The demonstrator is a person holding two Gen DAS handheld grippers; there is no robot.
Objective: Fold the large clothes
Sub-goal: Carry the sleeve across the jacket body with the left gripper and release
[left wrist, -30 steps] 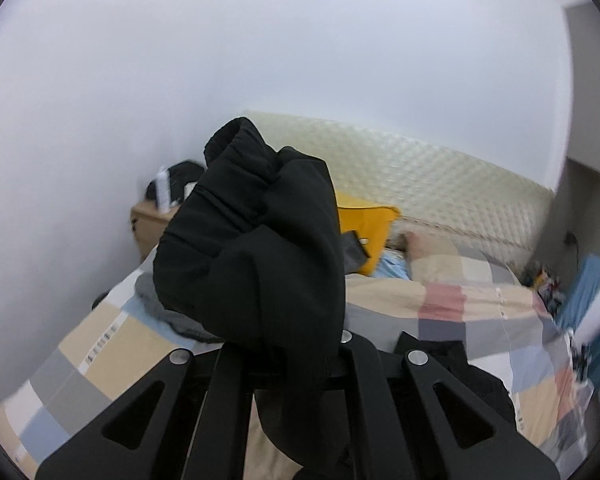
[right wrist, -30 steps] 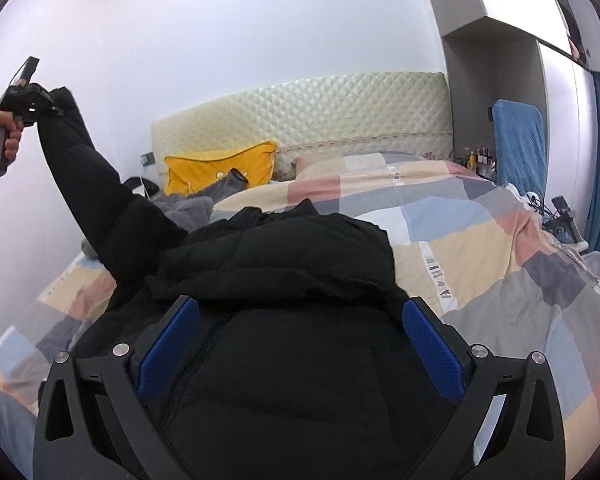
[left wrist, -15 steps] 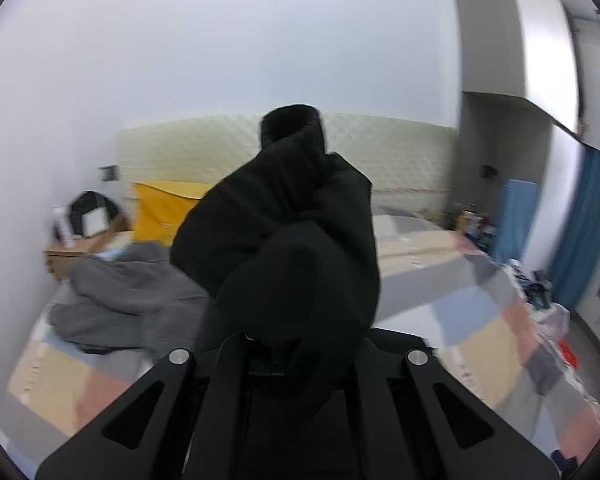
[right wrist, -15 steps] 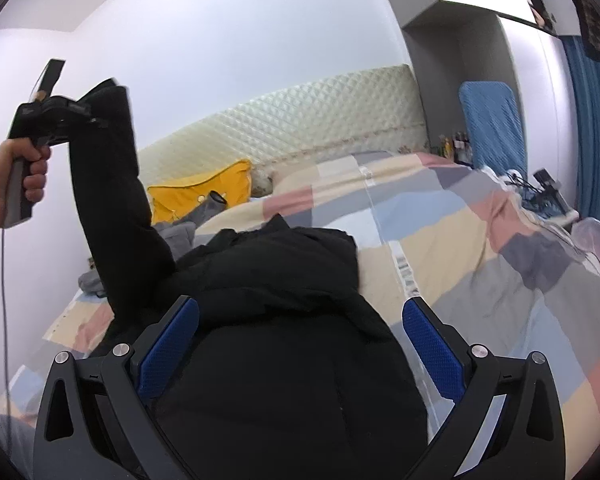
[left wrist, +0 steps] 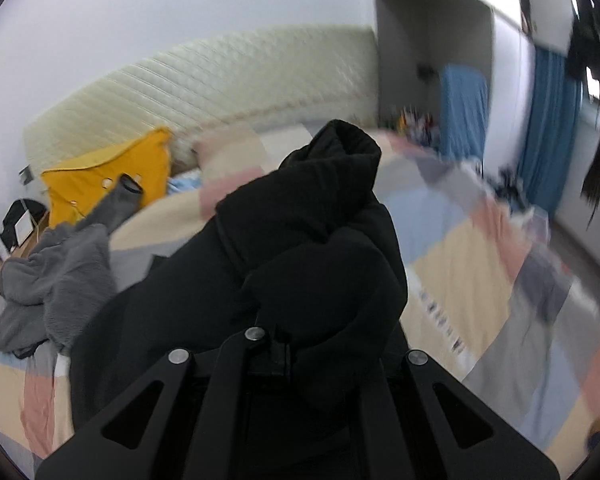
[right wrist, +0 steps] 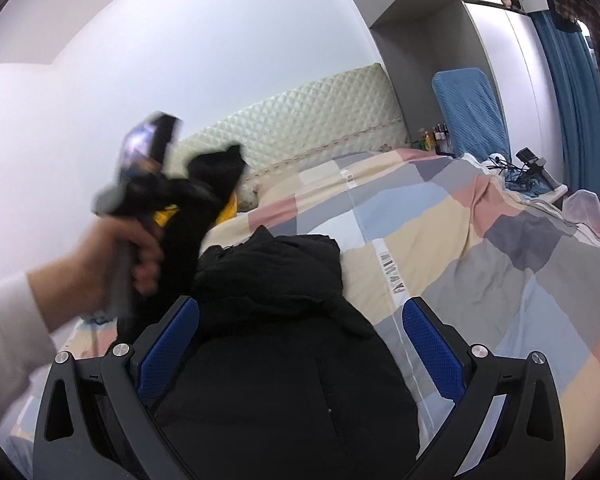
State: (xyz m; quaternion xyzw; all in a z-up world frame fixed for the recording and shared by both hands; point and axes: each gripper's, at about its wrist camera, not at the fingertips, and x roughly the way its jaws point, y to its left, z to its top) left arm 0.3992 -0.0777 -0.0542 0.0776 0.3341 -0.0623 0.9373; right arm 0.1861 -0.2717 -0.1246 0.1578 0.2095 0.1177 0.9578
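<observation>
Patchwork bedding (right wrist: pixel 440 216) in beige, grey, blue and pink squares covers the bed, and across its near half sprawls the black padded jacket (right wrist: pixel 284 360), its body flat on the quilt with the hood or collar bunched toward the cream quilted headboard (right wrist: pixel 300 120). The right tool (right wrist: pixel 300 344) hangs low over the jacket's body, blue-padded jaws spread wide to either side of the fabric and clamping nothing. One sleeve (left wrist: pixel 320 232) of the jacket is lifted clear of the bed: the left tool (left wrist: pixel 300 340) has its jaws closed tight on that sleeve, and the black cloth humps up over the fingers and hides the tips, the cuff end standing above them. From the right-hand camera the left hand (right wrist: pixel 116 256), blurred, grips the tool's handle just left of the jacket, a white sleeve (right wrist: pixel 8 328) behind the wrist, the tool tipped downward toward the bed. A grey fleece garment (left wrist: pixel 56 280) lies crumpled at the bed's left edge, near a yellow cushion (left wrist: pixel 108 176) propped against the headboard.
</observation>
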